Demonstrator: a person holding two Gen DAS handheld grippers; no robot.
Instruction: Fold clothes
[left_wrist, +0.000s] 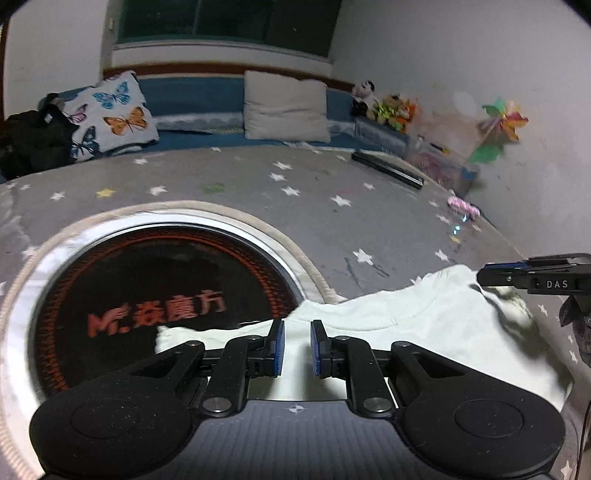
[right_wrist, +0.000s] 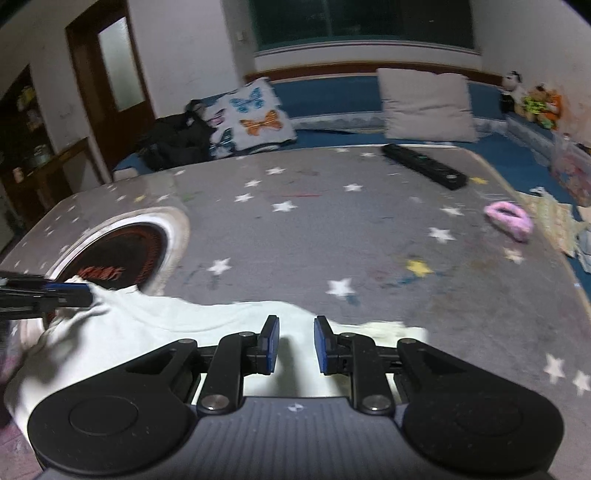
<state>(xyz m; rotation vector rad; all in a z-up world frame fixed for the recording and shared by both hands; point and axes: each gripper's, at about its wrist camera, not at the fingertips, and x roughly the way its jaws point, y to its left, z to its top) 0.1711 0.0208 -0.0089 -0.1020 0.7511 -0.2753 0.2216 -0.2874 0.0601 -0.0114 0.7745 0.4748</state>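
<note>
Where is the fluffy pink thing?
The fluffy pink thing lies on the grey star-patterned table cover, far right in the right wrist view, past the black power strip and well beyond the white garment.

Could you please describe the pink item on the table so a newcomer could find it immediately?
Start at the grey star-patterned tablecloth and follow it toward the edge nearest the blue bench. Beyond the long black power strip lies a small fuzzy pink ring, seemingly a hair scrunchie. It is the only pink, fluffy thing on the cloth.
</note>
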